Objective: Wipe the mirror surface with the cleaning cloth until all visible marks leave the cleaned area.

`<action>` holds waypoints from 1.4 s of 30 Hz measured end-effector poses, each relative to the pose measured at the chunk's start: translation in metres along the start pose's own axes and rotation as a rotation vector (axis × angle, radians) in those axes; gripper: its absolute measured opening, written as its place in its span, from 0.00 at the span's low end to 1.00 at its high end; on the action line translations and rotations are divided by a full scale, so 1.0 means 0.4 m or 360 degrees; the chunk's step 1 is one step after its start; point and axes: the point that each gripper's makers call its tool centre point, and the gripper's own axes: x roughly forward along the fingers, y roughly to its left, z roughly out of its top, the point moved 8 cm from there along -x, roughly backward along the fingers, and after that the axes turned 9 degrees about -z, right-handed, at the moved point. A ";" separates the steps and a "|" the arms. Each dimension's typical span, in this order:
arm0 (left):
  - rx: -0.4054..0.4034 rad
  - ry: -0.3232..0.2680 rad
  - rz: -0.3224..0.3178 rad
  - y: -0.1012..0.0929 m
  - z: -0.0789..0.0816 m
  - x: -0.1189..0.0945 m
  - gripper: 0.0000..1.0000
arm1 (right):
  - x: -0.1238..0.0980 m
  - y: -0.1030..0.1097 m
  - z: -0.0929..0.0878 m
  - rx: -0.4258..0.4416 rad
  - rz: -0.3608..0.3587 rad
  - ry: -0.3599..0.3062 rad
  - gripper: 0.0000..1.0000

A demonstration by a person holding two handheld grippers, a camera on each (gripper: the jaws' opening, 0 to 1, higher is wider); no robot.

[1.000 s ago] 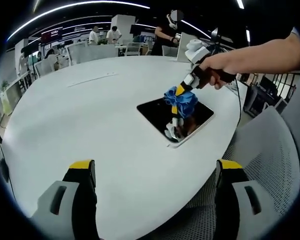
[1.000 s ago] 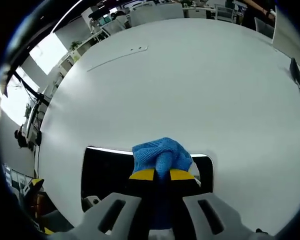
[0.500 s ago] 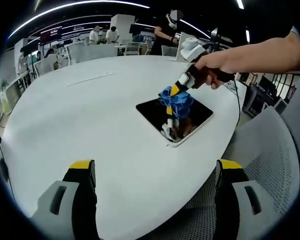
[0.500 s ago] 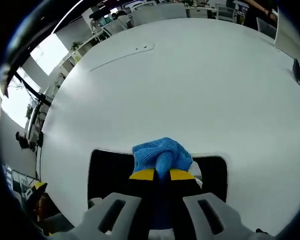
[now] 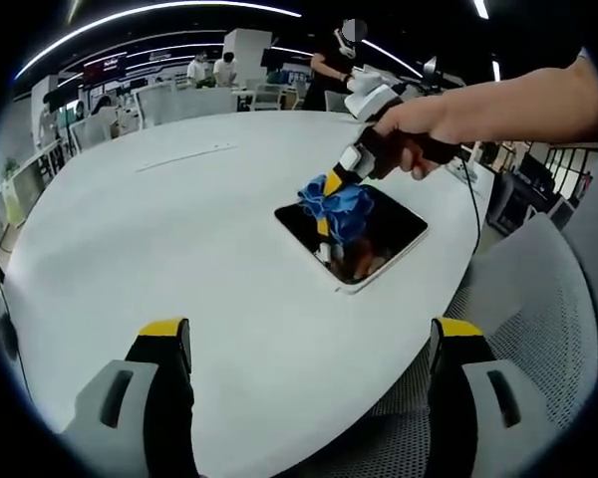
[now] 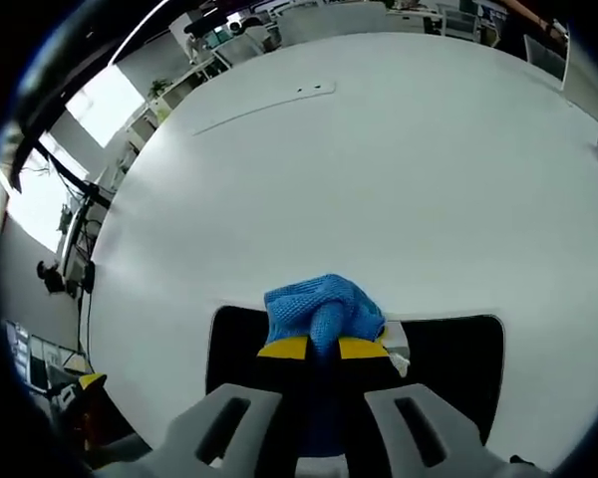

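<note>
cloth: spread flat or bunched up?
Bunched. The blue cloth bulges as a crumpled wad out of the shut right gripper, over the dark mirror lying flat on the white table.

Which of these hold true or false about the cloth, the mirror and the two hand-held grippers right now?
1. The right hand-held gripper is shut on the blue cloth. True.
2. The cloth is over the mirror. True.
3. The left hand-held gripper holds a second cloth. False: its jaws stand wide apart with nothing between them.
4. The mirror lies on a white table. True.
5. The cloth is red. False: it is blue.
</note>
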 end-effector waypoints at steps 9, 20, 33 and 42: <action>-0.0007 0.0002 -0.0003 0.004 -0.002 0.005 0.99 | 0.011 0.063 0.007 -0.0065 0.0028 -0.0001 0.03; -0.0012 0.0010 0.0007 0.003 -0.004 0.007 0.99 | 0.035 0.129 0.032 -0.0069 0.0073 0.0008 0.03; -0.0011 0.0025 0.0017 0.008 -0.007 0.009 0.98 | 0.053 0.143 0.042 -0.0013 0.0065 -0.0013 0.03; 0.0003 0.0031 0.0024 0.007 -0.005 0.008 0.98 | 0.030 0.138 0.013 0.0049 0.0089 -0.0012 0.03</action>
